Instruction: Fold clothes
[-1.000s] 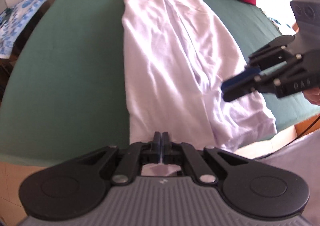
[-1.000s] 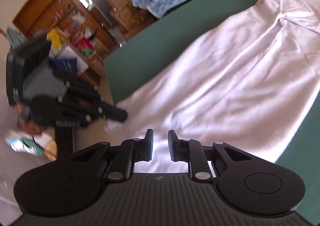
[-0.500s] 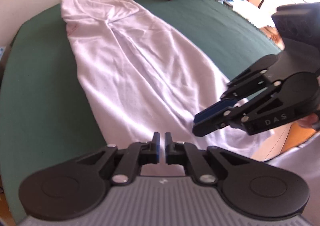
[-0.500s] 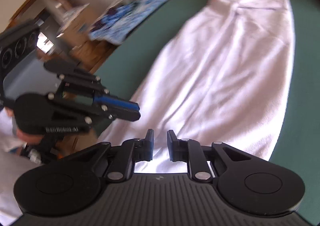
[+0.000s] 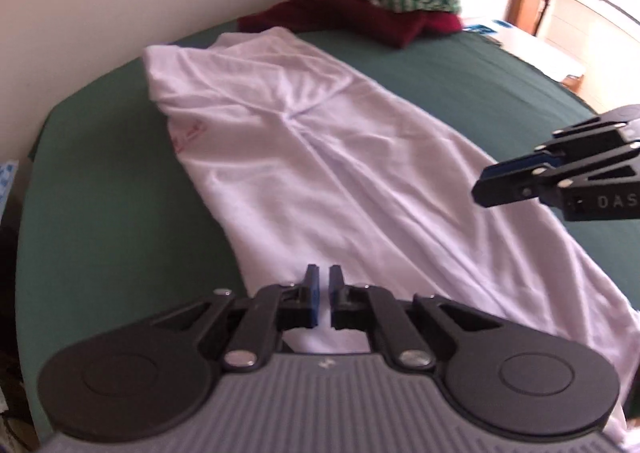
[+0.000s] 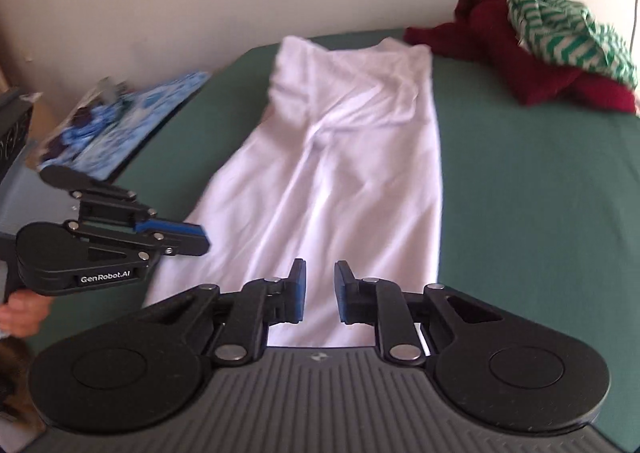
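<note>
A long white garment lies flat on the green surface, running from the near edge to the wall. My left gripper hovers over its near left hem, its pads almost together with nothing between them. In the right wrist view the left gripper sits beside the garment's left edge. My right gripper is over the near hem with a narrow gap between its pads and nothing in it. In the left wrist view the right gripper hangs above the garment's right edge.
A dark red garment with a green-and-white striped one on top is heaped at the far right by the wall. A blue patterned cloth lies off the left side. A hand holds the left gripper's handle.
Both views have swung round to look along the garment toward the wall. In the left wrist view the right gripper has drawn off to the right edge. The garment lies as before.
</note>
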`<move>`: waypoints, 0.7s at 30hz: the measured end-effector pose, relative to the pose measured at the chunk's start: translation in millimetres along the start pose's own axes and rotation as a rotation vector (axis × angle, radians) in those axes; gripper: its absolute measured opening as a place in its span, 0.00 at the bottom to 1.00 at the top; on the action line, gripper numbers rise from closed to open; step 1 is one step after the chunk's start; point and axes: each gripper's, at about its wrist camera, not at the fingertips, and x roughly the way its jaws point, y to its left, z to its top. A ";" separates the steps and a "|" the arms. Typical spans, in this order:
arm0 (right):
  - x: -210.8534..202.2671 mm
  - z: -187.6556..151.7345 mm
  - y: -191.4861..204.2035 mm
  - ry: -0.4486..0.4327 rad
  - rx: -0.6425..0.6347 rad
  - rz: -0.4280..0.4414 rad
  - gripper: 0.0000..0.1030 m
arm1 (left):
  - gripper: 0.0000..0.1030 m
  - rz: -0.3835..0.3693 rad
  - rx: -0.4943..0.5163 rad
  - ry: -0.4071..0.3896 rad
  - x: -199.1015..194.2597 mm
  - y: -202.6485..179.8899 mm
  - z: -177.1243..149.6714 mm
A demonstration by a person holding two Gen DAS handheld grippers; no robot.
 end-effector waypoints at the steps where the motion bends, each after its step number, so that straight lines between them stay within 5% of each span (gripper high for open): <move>1: 8.6 3.0 -6.3 0.004 0.002 -0.021 0.16 | 0.00 0.015 -0.022 0.003 7.7 7.1 2.0; 4: 20.1 1.9 -22.7 0.046 0.024 -0.037 0.16 | 0.00 0.006 -0.046 -0.004 -1.7 8.2 -7.8; 12: -49.1 -53.6 1.7 0.215 -0.070 0.096 0.17 | 0.00 -0.013 0.050 0.050 -59.0 -42.2 -72.1; 17: -88.8 -98.9 19.6 0.314 -0.131 0.187 0.17 | 0.01 -0.125 0.023 0.125 -88.7 -67.7 -96.5; 21: -104.8 -115.8 15.2 0.310 -0.076 0.217 0.17 | 0.01 -0.133 0.005 0.168 -96.0 -81.4 -106.6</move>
